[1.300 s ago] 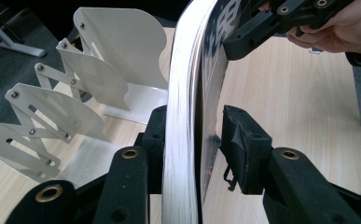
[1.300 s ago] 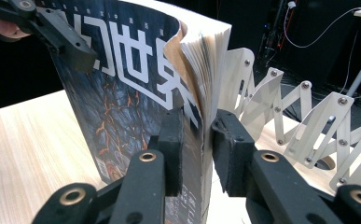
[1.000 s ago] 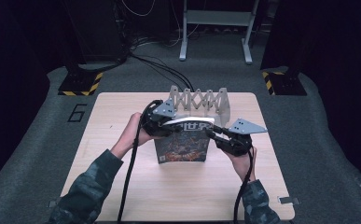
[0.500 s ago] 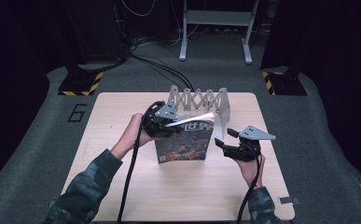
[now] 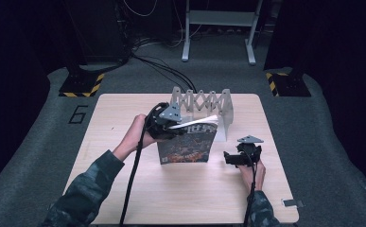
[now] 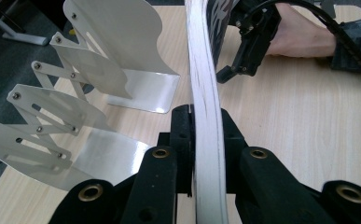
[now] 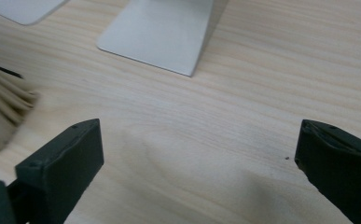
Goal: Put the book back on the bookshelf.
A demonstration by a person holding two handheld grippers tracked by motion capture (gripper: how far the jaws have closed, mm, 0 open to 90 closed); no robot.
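Observation:
A thin book (image 5: 188, 144) with a dark illustrated cover stands upright on the wooden table (image 5: 124, 109), just in front of a white metal accordion book rack (image 5: 203, 101). My left gripper (image 5: 169, 124) is shut on the book's top left corner. In the left gripper view its jaws clamp the white page edge of the book (image 6: 201, 70), with the rack's plates (image 6: 108, 60) to the left. My right gripper (image 5: 228, 158) rests low on the table right of the book, open and apart from it. The right gripper (image 7: 197, 163) holds nothing, its jaws spread wide over bare wood.
The rack's flat foot plate (image 7: 164, 32) lies ahead of the right gripper, and the book's fanned pages (image 7: 1, 107) show at its left. Cables trail from both grippers toward the table's near edge. A small grey object (image 5: 291, 203) lies near the table's front right corner.
My right gripper has let go of the book's right edge and drawn back to the right and toward the person. The left gripper keeps hold of the upright book.

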